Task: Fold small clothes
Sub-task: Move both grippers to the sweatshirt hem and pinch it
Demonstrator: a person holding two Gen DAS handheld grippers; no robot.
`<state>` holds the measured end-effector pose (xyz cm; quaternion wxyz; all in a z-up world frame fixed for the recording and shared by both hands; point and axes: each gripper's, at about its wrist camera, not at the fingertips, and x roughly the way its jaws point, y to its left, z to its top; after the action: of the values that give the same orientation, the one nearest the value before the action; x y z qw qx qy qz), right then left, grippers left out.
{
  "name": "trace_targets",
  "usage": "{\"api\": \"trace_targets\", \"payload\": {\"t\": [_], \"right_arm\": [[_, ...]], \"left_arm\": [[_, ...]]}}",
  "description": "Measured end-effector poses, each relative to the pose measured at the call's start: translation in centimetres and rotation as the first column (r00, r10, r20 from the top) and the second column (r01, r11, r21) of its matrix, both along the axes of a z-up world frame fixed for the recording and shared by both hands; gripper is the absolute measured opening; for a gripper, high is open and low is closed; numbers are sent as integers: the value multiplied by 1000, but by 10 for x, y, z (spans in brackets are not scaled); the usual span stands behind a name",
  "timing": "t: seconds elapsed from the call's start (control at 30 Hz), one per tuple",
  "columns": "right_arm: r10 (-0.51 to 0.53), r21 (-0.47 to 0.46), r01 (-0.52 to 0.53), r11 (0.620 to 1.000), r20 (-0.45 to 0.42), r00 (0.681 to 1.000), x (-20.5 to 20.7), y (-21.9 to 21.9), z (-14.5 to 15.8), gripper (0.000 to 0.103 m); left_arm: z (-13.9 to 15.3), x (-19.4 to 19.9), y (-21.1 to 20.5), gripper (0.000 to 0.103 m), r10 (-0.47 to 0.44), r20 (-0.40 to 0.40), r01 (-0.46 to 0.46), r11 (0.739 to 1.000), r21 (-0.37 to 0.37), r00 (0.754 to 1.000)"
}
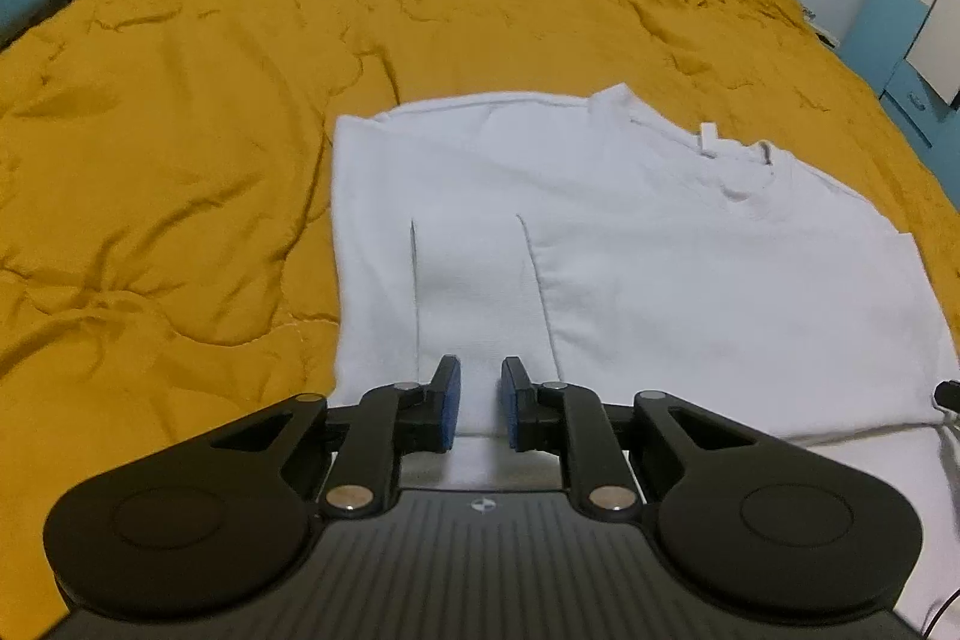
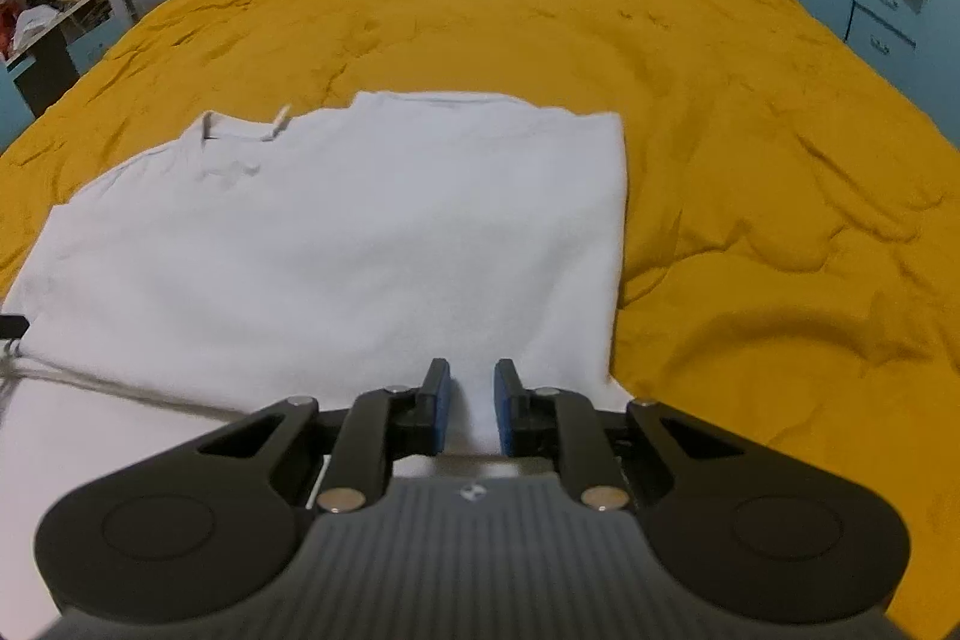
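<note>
Lying beneath both grippers, white shirt.

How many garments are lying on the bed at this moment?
1. A single white T-shirt lies partly folded on the mustard quilt, just ahead of both claws. Its near hem runs under the claws, so anything beneath it would be hidden.

Dim, soft indoor light; fisheye-bowed edges.

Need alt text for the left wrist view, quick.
A white shirt lies partly folded on a mustard quilt, collar far right. The left gripper sits at its near edge with fabric between the narrowly parted jaws.
</note>
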<state>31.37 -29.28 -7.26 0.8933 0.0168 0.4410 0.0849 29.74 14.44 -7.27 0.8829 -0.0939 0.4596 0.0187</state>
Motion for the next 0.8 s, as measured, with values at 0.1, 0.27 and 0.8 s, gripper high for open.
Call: {"api": "trace_targets", "payload": {"t": [0.1, 0.27, 0.8], "right_arm": [[37, -7, -37, 999, 17, 999, -16, 0, 21, 12], [126, -20, -125, 992, 36, 991, -54, 0, 62, 25], [362, -100, -358, 929, 30, 932, -223, -21, 124, 45]], "left_arm": [[16, -18, -3, 19, -66, 9, 66, 998, 4, 998], [52, -60, -10, 23, -189, 61, 187, 982, 35, 980], [101, -197, -29, 53, -598, 48, 595, 801, 66, 800]]}}
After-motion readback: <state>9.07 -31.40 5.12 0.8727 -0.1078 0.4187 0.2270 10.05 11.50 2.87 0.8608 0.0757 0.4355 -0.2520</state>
